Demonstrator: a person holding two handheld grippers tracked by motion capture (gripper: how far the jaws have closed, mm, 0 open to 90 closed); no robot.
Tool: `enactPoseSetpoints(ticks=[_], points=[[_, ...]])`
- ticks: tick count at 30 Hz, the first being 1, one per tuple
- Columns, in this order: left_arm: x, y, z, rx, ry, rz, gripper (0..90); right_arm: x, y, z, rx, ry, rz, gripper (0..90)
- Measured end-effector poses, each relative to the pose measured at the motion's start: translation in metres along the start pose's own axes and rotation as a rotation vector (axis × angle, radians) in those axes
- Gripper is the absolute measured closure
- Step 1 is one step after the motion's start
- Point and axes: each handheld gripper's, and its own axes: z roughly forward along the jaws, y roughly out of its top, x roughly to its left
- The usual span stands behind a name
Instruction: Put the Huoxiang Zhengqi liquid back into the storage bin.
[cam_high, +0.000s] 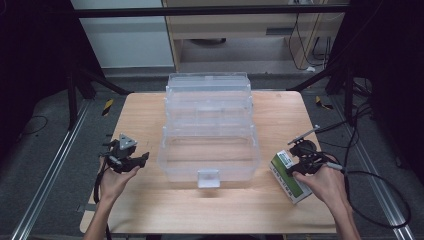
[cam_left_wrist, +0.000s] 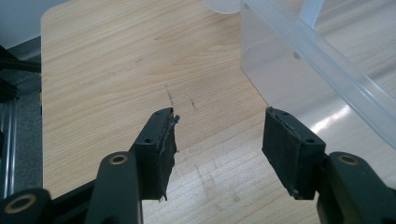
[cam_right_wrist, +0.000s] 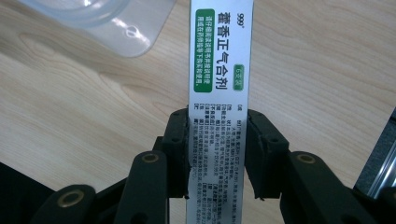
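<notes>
Medicine box (cam_right_wrist: 219, 93): we see it at centre frame, clamped between our right gripper (cam_right_wrist: 218, 140) jaws, on the table (cam_right_wrist: 70, 116).
Left gripper (cam_left_wrist: 218, 140): wide apart, holding nothing.

Medicine box (cam_right_wrist: 219, 93): both ends cut off by the top and bottom edges of the right gripper view, its small black print too fine to read; in the high view, the near part lay hidden under the right hand (cam_high: 320, 182). Clear plastic organiser (cam_left_wrist: 317, 70): cropped at the left gripper view's top and right edges (walls only partly traceable).
</notes>
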Motion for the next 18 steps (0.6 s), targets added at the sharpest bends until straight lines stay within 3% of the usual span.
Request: enactPoseSetpoints(ticks=[18], points=[[-0.001, -0.001, 0.003, 0.015, -0.005, 0.007, 43.0, -0.003, 0.014, -0.031, -0.086, -0.009, 0.003, 64.1]])
